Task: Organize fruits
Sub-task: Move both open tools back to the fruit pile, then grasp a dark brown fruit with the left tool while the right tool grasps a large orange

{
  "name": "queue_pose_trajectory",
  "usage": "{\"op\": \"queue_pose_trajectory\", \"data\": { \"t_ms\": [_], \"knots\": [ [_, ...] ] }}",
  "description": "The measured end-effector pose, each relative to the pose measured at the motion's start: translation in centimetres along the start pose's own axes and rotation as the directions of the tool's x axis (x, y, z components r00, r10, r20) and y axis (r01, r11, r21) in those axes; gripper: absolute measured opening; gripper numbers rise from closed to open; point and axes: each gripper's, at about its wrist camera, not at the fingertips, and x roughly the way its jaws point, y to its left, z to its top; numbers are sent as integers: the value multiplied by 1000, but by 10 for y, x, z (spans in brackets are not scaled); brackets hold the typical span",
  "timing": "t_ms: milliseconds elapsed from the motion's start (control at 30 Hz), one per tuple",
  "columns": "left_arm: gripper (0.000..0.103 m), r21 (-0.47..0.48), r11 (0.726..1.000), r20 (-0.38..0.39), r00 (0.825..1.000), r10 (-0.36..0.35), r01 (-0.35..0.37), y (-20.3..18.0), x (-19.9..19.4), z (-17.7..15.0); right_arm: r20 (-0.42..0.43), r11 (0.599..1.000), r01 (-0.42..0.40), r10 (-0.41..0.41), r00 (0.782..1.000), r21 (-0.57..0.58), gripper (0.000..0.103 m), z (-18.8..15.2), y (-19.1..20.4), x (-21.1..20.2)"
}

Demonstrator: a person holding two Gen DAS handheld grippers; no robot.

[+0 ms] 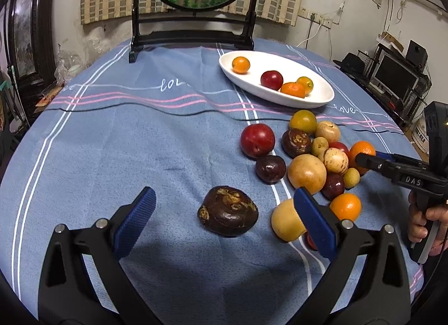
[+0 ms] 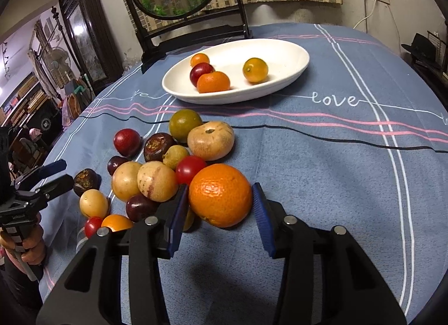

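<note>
Here the large orange (image 2: pixel 220 194) sits squarely between the fingers of the right gripper (image 2: pixel 221 213), at the near edge of the fruit pile on the cloth-covered worktop (image 2: pixel 322 173). The blue ribbed pads flank its sides; the left pad looks to be touching, the right a sliver off. It is round with no long axis, with pebbled, slightly yielding peel. The left gripper (image 1: pixel 224 221) is spread wide around a dark, knobbly water chestnut (image 1: pixel 228 211). The glossy white oval dish (image 2: pixel 296 53) lies beyond.
</note>
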Motion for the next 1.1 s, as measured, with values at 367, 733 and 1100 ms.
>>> {"op": "queue_pose_trajectory", "data": {
  "t_ms": [367, 733, 1100],
  "knots": [
    [98, -33, 998, -31, 998, -49, 48, 7, 5, 0, 15, 1000, 9, -9, 1000, 6, 45, -1, -1, -3],
    [51, -67, 994, -111, 989, -98, 91, 11, 20, -4, 17, 1000, 12, -12, 1000, 5, 45, -1, -1, -4],
    [51, -17, 999, -148, 988, -44, 42, 1, 26, -6, 17, 1000, 12, -12, 1000, 4, 45, -2, -1, -4]
  ]
}}
